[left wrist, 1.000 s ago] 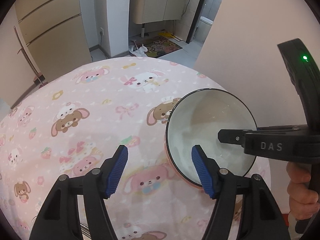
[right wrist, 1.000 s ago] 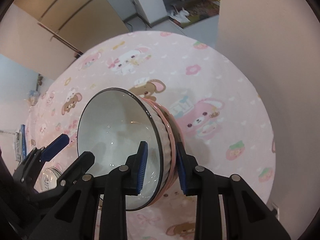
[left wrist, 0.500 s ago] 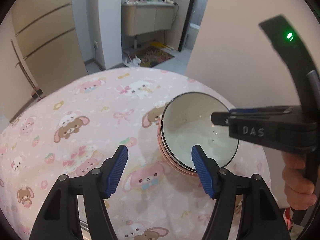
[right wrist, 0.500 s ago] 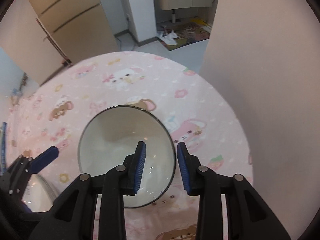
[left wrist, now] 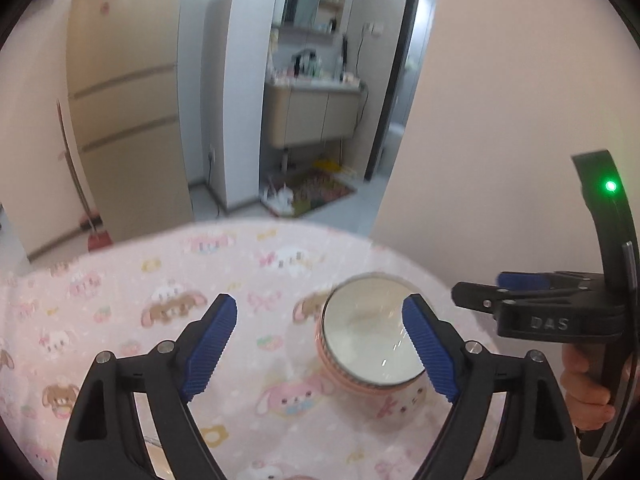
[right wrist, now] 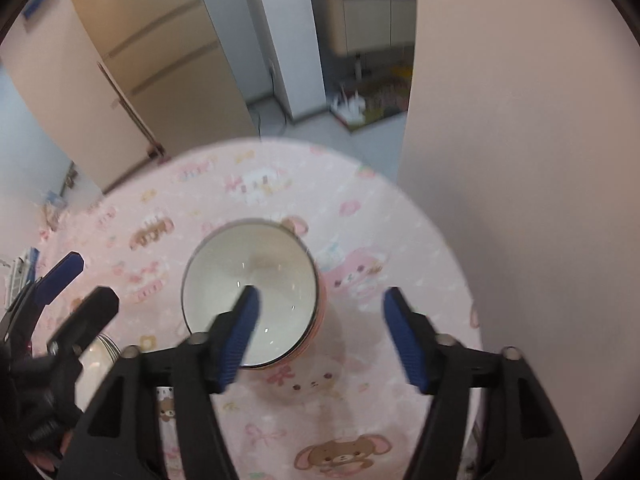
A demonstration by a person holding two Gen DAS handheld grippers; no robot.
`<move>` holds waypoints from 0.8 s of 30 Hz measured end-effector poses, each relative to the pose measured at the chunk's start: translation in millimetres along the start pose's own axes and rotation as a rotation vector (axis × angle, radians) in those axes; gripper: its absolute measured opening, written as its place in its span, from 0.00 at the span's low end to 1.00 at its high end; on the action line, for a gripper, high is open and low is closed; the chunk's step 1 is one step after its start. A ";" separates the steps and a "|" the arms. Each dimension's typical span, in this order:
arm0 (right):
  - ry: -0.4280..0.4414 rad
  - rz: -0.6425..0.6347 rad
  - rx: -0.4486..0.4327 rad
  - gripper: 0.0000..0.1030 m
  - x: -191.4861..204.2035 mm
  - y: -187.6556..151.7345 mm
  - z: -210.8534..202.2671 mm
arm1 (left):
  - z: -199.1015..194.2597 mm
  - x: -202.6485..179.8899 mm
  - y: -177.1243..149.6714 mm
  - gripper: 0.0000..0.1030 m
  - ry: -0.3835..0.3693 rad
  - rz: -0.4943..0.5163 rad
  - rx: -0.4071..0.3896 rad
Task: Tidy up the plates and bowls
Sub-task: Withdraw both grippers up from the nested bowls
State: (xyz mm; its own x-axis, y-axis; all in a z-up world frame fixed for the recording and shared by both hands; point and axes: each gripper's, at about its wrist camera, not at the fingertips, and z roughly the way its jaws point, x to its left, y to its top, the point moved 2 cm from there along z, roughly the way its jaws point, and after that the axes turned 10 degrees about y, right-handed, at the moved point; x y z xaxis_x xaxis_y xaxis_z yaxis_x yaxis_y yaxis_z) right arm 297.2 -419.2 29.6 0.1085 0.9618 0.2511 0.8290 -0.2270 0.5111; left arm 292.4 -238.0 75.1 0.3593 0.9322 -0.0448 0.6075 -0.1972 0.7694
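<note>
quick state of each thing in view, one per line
bowls: nested stack, white in pink, upright on the table, free of both tongs
left tongs: open, just widened, empty
right tongs: open, just widened, empty
tablecloth: spread over the round table

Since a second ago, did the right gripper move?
Yes. The right gripper lifted up and off the bowl on the tablecloth; its jaws have just been opening, nothing between them.
</note>
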 end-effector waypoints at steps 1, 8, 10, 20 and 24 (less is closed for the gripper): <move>-0.006 -0.018 -0.064 0.84 -1.2 -1.3 -11.0 | -5.8 -1.3 1.5 0.89 0.002 0.007 -0.029; -0.057 -0.182 -0.350 1.00 3.1 -18.8 -61.6 | -29.3 -12.7 8.8 1.00 0.039 0.051 -0.168; -0.046 -0.183 -0.312 1.00 1.7 -18.0 -59.7 | -30.2 -15.6 9.4 1.00 0.036 0.059 -0.184; -0.074 -0.158 -0.413 1.00 -16.9 -31.8 -68.7 | -35.3 -24.8 -2.2 1.00 0.155 0.119 -0.300; -0.009 -0.215 -0.445 1.00 -19.8 -29.7 -61.7 | -20.8 -17.4 0.0 1.00 0.112 0.087 -0.203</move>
State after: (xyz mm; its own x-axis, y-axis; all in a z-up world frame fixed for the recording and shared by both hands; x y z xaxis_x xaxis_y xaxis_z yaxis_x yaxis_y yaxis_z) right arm 236.6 -440.9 60.2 -0.0326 0.9949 0.0955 0.5183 -0.0649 0.8528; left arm 271.4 -247.9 89.0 0.3164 0.9444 0.0895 0.4187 -0.2237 0.8802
